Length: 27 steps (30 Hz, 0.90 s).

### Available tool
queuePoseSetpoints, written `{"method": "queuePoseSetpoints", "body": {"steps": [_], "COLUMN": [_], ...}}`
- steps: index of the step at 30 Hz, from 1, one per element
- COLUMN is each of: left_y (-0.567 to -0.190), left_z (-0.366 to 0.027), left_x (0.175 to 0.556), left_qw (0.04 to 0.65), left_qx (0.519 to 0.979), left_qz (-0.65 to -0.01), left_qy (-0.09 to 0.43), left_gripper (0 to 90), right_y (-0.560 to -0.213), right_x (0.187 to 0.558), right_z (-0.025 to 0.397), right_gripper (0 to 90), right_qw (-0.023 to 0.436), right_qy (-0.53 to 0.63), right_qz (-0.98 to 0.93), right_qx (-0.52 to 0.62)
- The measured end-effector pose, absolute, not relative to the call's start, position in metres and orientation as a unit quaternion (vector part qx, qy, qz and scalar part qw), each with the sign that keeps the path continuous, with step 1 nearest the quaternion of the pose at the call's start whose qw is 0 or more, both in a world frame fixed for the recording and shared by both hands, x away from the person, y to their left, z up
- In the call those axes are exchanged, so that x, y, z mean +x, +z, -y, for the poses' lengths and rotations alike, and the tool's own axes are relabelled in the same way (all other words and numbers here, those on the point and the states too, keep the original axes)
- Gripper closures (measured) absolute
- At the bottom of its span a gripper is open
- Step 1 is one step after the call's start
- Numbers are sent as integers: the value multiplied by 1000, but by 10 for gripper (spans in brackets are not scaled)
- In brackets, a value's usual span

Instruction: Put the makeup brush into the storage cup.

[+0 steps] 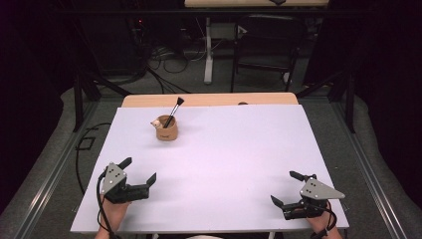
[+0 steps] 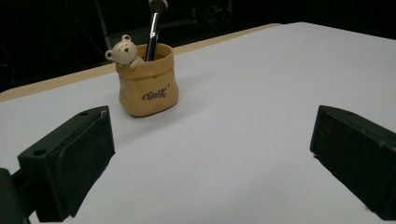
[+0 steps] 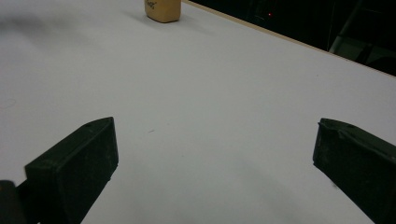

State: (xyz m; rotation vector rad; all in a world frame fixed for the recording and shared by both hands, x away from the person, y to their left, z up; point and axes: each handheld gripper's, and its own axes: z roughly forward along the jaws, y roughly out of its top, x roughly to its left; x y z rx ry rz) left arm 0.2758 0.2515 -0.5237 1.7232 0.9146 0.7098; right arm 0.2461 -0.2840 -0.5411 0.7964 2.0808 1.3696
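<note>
The tan pouch-shaped holder [image 1: 166, 130] stood upright on the white worktop [image 1: 224, 164], toward the far left of the sheet, at about 11 o'clock from the sheet's centre. A small bear figure [image 2: 124, 50] sat on its rim, and a black-handled brush [image 1: 173, 111] stood inside, leaning toward 1 o'clock with its bristles uppermost. Nothing touched holder or brush.

The left gripper [image 1: 138, 173] rested near the front edge, at roughly 7 o'clock from the holder and well apart from it. Its jaws stood wide with nothing between them. In the left gripper view the holder lay ahead and slightly left of the jaw line, with script lettering facing the camera.

The right gripper [image 1: 286, 188] rested at the front right, at about 4 o'clock from the holder and farther off. Its jaws were likewise wide and empty, and the base of the holder [image 3: 162, 9] showed at the top edge of the right gripper view.

Judgement: the work stood at its opening step, with approach not yet made. The left gripper appeared better placed. The next move would call for an advance toward 1 o'clock, the jaws brought either side of the brush handle above the rim, and a straight lift so the light holder did not tip.
</note>
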Motion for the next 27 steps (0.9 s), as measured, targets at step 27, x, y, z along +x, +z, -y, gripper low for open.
{"method": "queuePoseSetpoints", "body": {"steps": [27], "left_y": [-545], "left_z": [-248], "left_x": [269], "left_qw": [488], "left_qx": [736], "left_qz": [-375], "left_qy": [283], "left_gripper": [0], "right_y": [-542], "right_x": [247], "right_z": [284], "right_gripper": [0], "right_qw": [261], "right_qy": [499], "right_qz": [-773], "right_qx": [292]}}
